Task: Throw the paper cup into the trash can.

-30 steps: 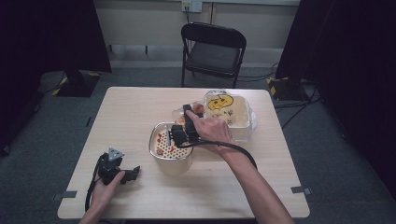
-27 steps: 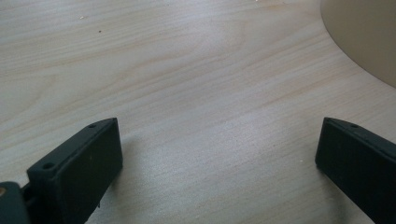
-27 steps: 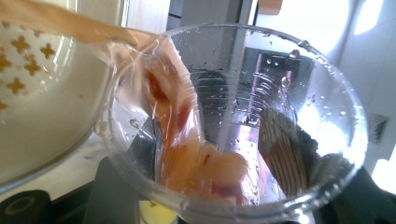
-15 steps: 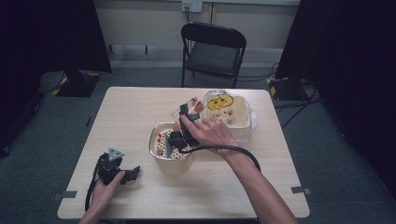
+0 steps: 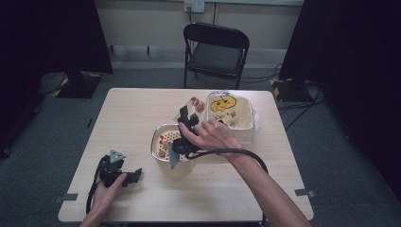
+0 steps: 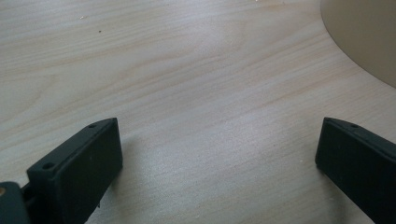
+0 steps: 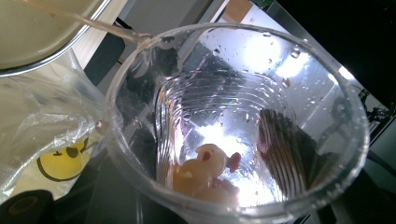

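Observation:
My right gripper (image 5: 189, 115) is shut on a clear plastic cup (image 5: 196, 104), held tilted above the far rim of a metal-rimmed bowl (image 5: 155, 142) at the table's middle. The bowl holds red and pale pieces (image 5: 165, 142). In the right gripper view I look into the cup's mouth (image 7: 233, 116): a few pale and red pieces (image 7: 208, 172) lie deep inside, with water drops on the wall. One black jaw shows darkly through the cup's wall. My left gripper (image 5: 135, 175) rests on the table at the front left, open and with nothing between its jaws (image 6: 217, 135).
A white tub (image 5: 250, 120) lined with a clear bag bearing a yellow smiley (image 7: 58, 161) stands just right of the bowl. The bowl's cream wall (image 6: 369, 37) lies ahead of the left gripper. A black folding chair (image 5: 215, 52) stands beyond the table's far edge.
The right hand has shifted slightly toward the far side with the cup, tipping it a bit more. The left gripper has not moved.

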`<state>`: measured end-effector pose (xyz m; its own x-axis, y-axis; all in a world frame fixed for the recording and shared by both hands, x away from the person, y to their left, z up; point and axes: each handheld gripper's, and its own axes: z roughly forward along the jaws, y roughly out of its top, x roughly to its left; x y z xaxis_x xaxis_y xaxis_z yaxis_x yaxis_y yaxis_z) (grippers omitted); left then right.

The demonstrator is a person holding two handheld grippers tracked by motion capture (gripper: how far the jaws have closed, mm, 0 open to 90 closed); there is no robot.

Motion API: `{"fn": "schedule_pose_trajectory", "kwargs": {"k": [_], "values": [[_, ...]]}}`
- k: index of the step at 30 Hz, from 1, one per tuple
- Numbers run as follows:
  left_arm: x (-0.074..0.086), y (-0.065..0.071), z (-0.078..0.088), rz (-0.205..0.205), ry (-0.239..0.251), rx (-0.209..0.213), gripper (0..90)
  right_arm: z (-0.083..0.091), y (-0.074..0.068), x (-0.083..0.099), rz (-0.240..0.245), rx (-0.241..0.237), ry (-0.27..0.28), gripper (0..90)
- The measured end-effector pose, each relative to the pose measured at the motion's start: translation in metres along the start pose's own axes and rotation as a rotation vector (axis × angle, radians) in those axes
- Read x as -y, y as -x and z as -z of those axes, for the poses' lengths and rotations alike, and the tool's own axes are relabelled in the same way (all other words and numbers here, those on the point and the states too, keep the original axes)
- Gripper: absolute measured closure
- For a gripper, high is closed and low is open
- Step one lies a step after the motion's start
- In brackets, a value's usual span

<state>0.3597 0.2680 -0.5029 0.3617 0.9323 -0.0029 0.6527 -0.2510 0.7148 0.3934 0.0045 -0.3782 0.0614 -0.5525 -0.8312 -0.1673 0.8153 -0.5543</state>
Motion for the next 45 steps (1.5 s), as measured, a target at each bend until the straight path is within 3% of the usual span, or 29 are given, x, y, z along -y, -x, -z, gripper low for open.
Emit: {"fn": "schedule_pose_trajectory", "kwargs": {"k": [1,12,13,14,18,21,24,28,35,42,45], "values": [[0.000,0.000,0.000,-0.005,-0.002,0.000,0.0,0.002,0.004,0.000,0.070,0.012,0.000,46.9],[0.000,0.000,0.000,-0.004,-0.001,0.002,0.0,0.001,0.010,0.002,0.073,0.000,0.000,47.0],[0.000,0.000,0.000,-0.003,-0.001,0.002,0.0,0.001,0.010,0.003,0.051,-0.006,-0.001,47.0],[0.000,0.000,0.000,-0.002,-0.001,0.004,0.0,0.001,0.008,0.003,-0.005,-0.003,-0.003,47.0],[0.000,0.000,0.000,0.000,-0.001,0.004,0.0,0.000,0.013,0.007,-0.066,-0.023,0.008,47.1],[0.000,0.000,0.000,0.000,-0.001,0.003,0.0,-0.002,0.017,0.012,-0.207,-0.056,0.027,47.2],[0.000,0.000,0.000,-0.006,-0.001,-0.003,0.0,-0.005,0.023,0.019,-0.395,-0.107,0.069,47.1],[0.000,0.000,0.000,-0.004,-0.001,-0.002,0.0,-0.011,0.030,0.029,-0.696,-0.219,0.124,46.8],[0.000,0.000,0.000,-0.003,-0.001,0.001,0.0,-0.022,0.031,0.044,-1.149,-0.353,0.236,46.8],[0.000,0.000,0.000,-0.006,-0.002,-0.002,0.0,-0.032,0.029,0.062,-1.477,-0.435,0.340,46.3],[0.000,0.000,0.000,-0.006,-0.002,-0.001,0.0,-0.035,0.029,0.065,-1.584,-0.461,0.383,46.3]]}}
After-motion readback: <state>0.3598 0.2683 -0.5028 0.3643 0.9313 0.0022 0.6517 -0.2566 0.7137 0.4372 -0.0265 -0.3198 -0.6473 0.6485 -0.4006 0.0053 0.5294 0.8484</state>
